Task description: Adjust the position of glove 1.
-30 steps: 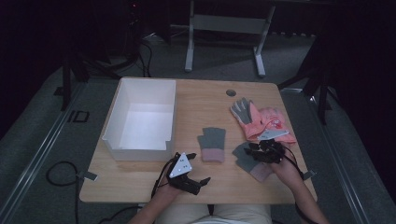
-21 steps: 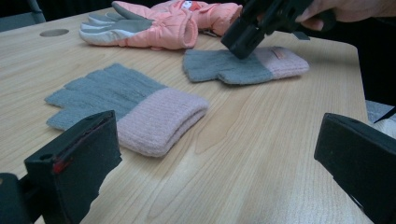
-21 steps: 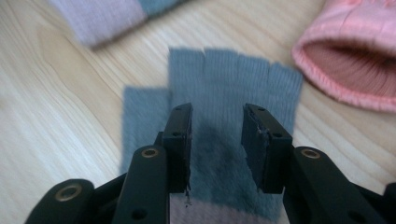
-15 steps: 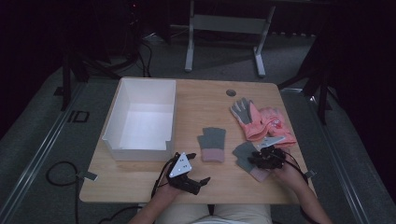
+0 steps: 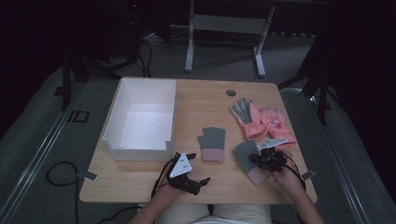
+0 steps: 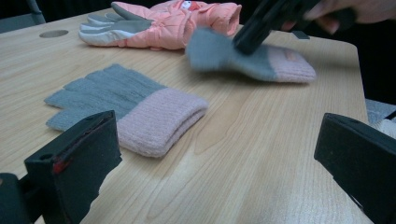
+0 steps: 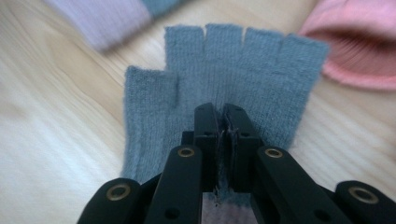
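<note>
A: Where's the right gripper (image 5: 259,158)?

B: At the near right of the table (image 5: 140,177), down on the right glove (image 5: 246,158), a fingerless grey knit one with a pink cuff. Its jaws have just been closing, and in the right gripper view they stand pressed together with a fold of the grey knit pinched between the pads (image 7: 223,135).

A: So it has the glove?

B: Yes, the grip sits on the palm part (just behind the thumb and the four cut-off fingers, which fan out ahead of the jaws). In the left gripper view the grey end of that glove (image 6: 219,51) is raised off the wood, while its pink cuff lies on the table.

A: And the left gripper (image 5: 196,183)?

B: It sits near the front edge of the table, below the left glove (image 5: 212,143), apart from it. Its jaws are spread wide with nothing between them; in the left gripper view they frame bare wood, with that glove's pink cuff (image 6: 159,119) just ahead of the left jaw.

A: What else is on the table?

B: A white bin (image 5: 116,133) on the left side, standing open, well apart from both gloves. Behind the right glove lies a pair of pink padded gloves (image 5: 264,122) with grey palms (one partly over the other). There's a round hole (image 5: 231,92) in the table near the far edge.
</note>
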{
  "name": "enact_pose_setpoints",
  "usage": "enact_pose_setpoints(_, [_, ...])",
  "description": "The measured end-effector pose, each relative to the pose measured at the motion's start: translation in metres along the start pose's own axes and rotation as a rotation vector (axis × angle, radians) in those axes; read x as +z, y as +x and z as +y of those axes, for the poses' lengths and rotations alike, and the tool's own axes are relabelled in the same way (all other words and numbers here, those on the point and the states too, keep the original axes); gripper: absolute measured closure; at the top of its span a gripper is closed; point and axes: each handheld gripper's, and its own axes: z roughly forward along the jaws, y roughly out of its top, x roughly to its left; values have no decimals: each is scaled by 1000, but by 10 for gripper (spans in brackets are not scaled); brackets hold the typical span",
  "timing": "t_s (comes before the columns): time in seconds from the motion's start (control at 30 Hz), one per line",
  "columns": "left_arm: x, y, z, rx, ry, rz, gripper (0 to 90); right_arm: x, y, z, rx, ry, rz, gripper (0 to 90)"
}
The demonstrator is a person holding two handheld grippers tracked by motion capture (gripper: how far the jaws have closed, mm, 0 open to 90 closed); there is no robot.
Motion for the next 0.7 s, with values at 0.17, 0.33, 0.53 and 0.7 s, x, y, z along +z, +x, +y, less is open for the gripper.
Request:
enact_pose_setpoints(0.17, [0,0,0,2,1,1,0,-45,12,13,138,-130,-65,848])
enact_pose_setpoints(0.33, [0,0,0,2,0,0,0,-73,21,19,259,-185,-152,848])
enact_pose_setpoints(0.53, [0,0,0,2,0,-1,0,-85,28,13,383,-216,-253,848])
enact_pose_setpoints(0.7, [0,0,0,8,1,0,0,-69,28,3,425,-166,-279,848])
